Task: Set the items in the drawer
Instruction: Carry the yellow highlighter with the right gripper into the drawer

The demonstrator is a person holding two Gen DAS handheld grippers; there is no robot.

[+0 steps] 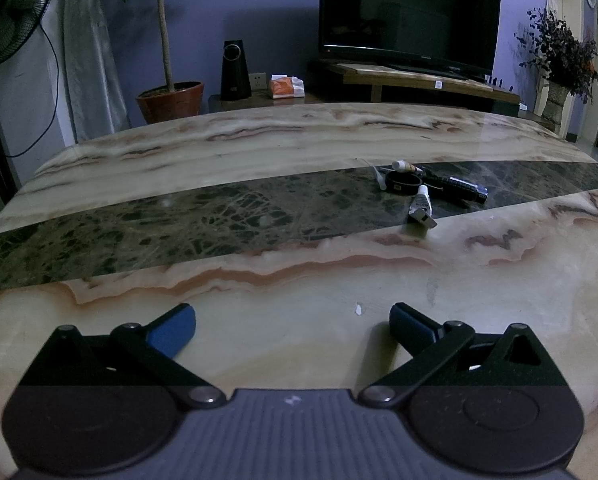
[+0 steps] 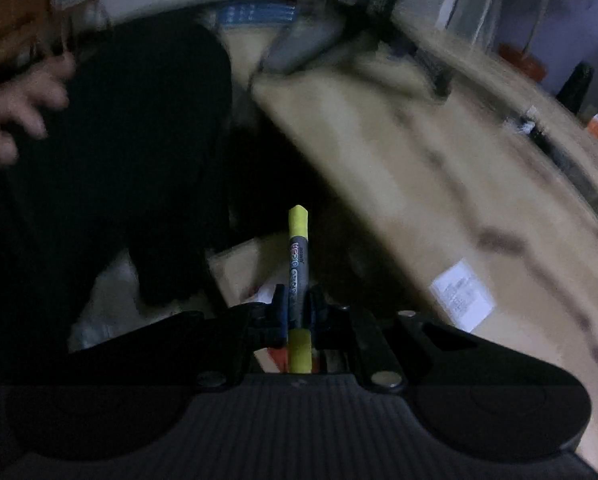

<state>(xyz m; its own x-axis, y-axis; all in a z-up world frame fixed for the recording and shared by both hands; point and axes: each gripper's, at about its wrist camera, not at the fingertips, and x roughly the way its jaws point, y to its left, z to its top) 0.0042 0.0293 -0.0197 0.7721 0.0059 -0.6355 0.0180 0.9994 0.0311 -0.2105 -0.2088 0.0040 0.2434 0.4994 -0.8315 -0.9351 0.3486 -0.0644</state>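
My right gripper point(image 2: 297, 304) is shut on a yellow-capped marker point(image 2: 298, 240), which sticks forward between the pads. It hangs past the table's near edge, over a dim space where pale cardboard and paper show; I cannot make out a drawer in the blur. My left gripper point(image 1: 293, 320) stands open and empty just above the marble table point(image 1: 259, 280). Far right on the table's dark stripe lie the other items: a white tube point(image 1: 422, 206), a black ring-shaped band point(image 1: 404, 182), a small white-capped bottle point(image 1: 404, 166) and a dark pen-like tool point(image 1: 461, 189).
A person's hand point(image 2: 15, 116) and dark sleeve fill the left of the right wrist view. A white label point(image 2: 461, 296) sits on the table's side. Behind the table stand a TV point(image 1: 409, 12), a potted plant point(image 1: 171, 100), a speaker point(image 1: 231, 70) and a fan point(image 1: 11, 8).
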